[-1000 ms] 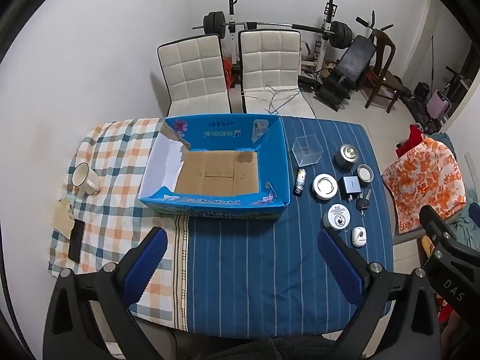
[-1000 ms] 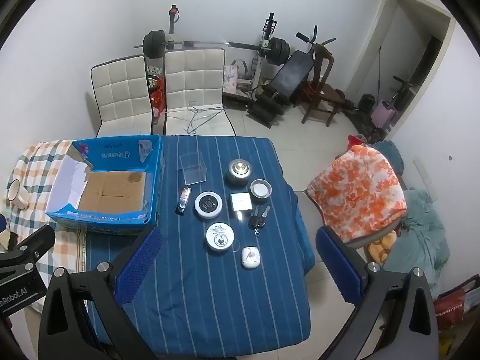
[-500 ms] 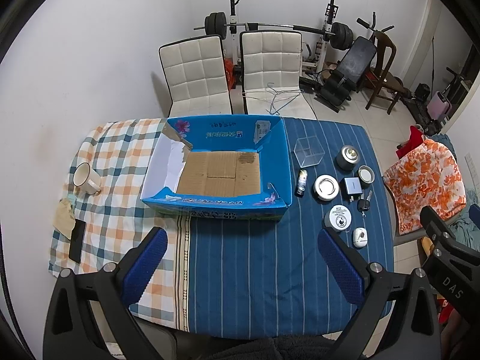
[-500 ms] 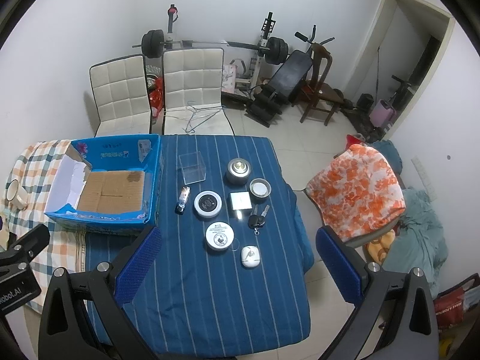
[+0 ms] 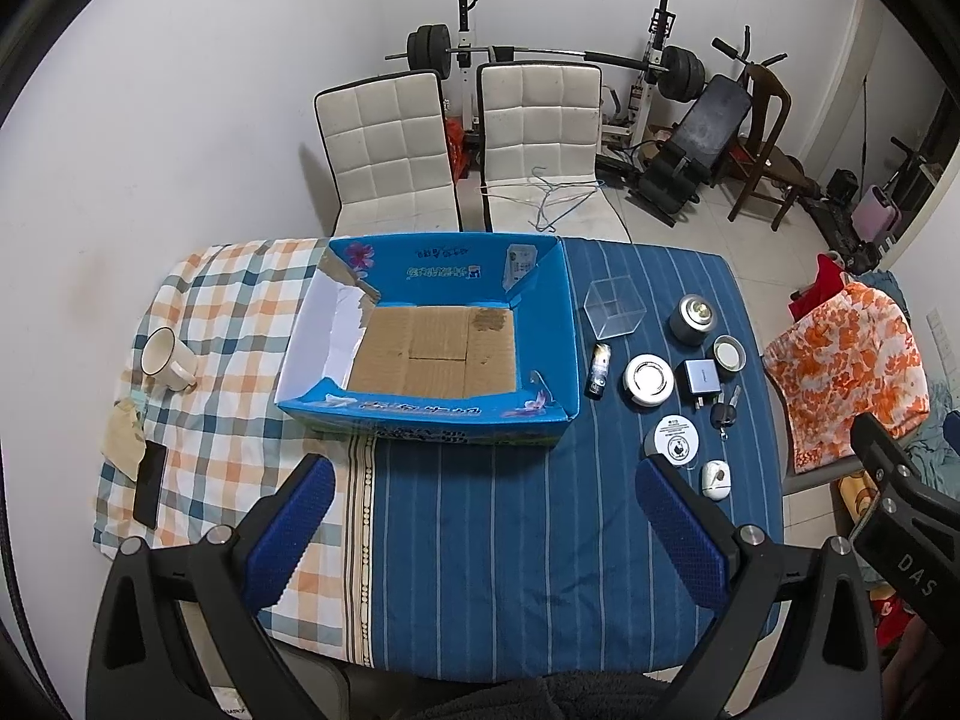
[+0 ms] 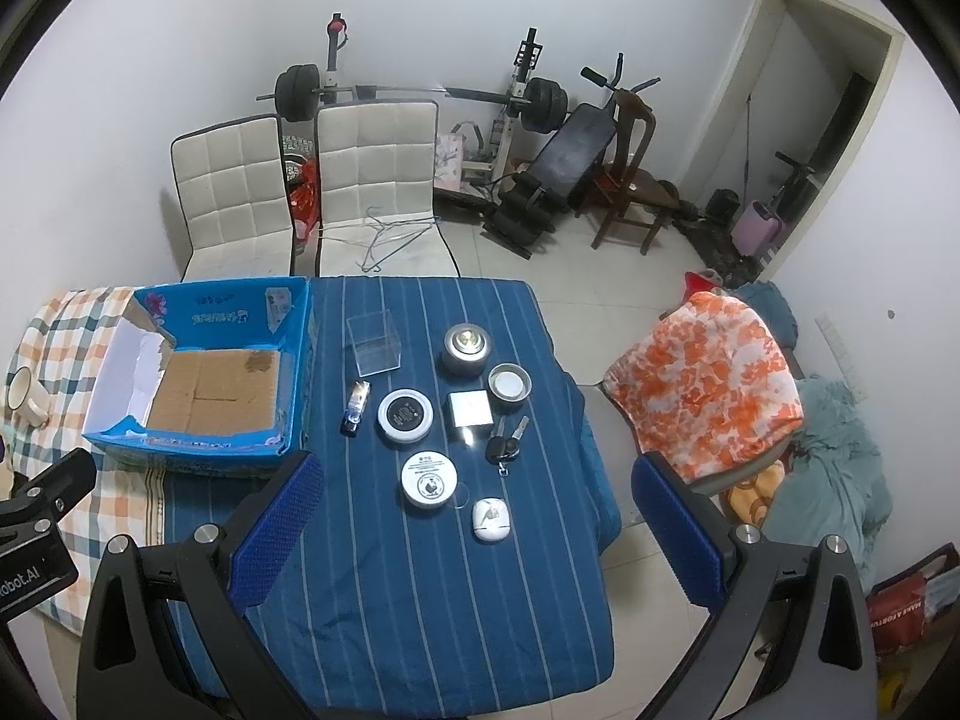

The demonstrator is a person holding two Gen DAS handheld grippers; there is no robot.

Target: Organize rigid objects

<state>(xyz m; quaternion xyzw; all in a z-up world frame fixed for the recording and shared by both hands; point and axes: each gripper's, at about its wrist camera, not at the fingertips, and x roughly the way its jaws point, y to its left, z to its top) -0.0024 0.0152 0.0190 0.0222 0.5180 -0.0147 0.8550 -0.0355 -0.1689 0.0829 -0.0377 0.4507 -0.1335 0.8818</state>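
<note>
Beside blue box (image 5: 543, 324), mug (image 5: 167, 358), phone (image 5: 150, 483)

Cardboard box (image 5: 427, 354): glossy blue printed outside, matt brown corrugated floor, torn white paper lining on one wall. Tablecloth (image 6: 456, 588): blue striped woven cloth, matt, beside a checked cloth (image 5: 234, 312); clear cube (image 6: 373, 342) of transparent glossy plastic. Round tin (image 6: 466, 349): dull grey metal; gripper pads (image 6: 277, 528): blue textured rubber on matt black plastic.

White walls enclose a pale tiled floor (image 6: 558, 276), two white quilted chairs (image 5: 390, 144) at upper centre, a barbell rack (image 6: 420, 93) behind, and a doorway (image 6: 822, 114) at upper right.
</note>
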